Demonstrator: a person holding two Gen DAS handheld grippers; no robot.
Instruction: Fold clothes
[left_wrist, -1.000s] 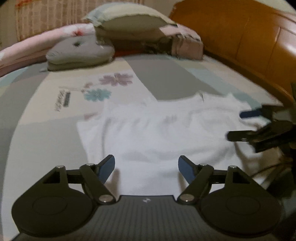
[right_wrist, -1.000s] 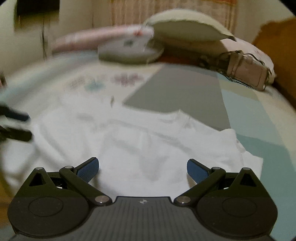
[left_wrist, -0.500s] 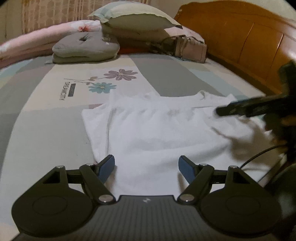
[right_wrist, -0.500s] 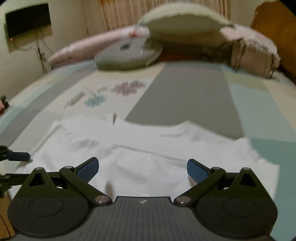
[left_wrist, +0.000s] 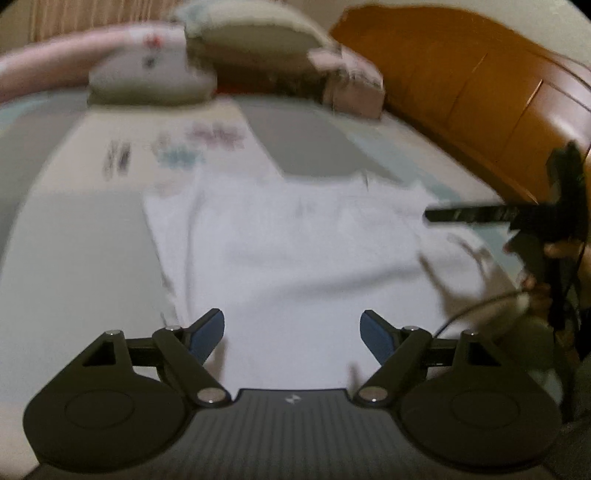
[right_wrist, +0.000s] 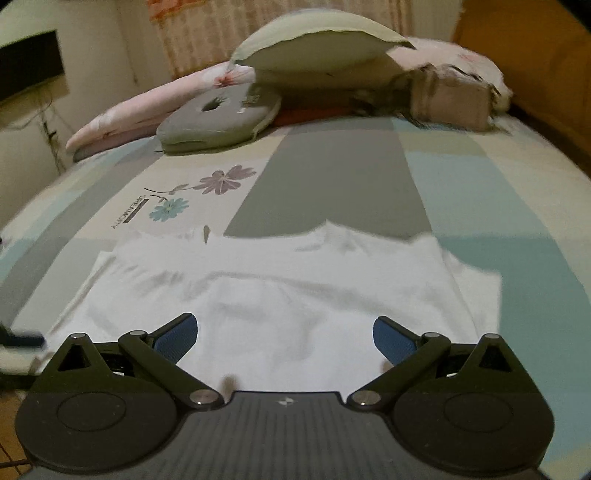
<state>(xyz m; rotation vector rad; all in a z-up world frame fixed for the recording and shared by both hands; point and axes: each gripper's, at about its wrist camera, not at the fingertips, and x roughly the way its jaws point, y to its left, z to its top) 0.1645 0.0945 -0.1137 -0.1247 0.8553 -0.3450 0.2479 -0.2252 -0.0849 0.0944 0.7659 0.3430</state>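
A white T-shirt (left_wrist: 295, 251) lies spread flat on the bed, also seen in the right wrist view (right_wrist: 266, 295). My left gripper (left_wrist: 291, 334) is open and empty, just above the shirt's near edge. My right gripper (right_wrist: 284, 338) is open and empty over the shirt's near edge. In the left wrist view the right gripper (left_wrist: 480, 214) shows at the far right, over the shirt's right side. A bit of the left gripper (right_wrist: 22, 338) shows at the left edge of the right wrist view.
The bed has a patchwork sheet (right_wrist: 343, 177) with a flower print. Pillows (right_wrist: 317, 48), a grey cushion (right_wrist: 218, 118) and a pink bag (right_wrist: 450, 99) lie at the far end. A wooden headboard (left_wrist: 480, 92) runs along the right.
Both grippers stayed open. The left wrist view moved closer to the shirt and is blurred. The right gripper rose and pulled back a little, so more of the shirt shows.
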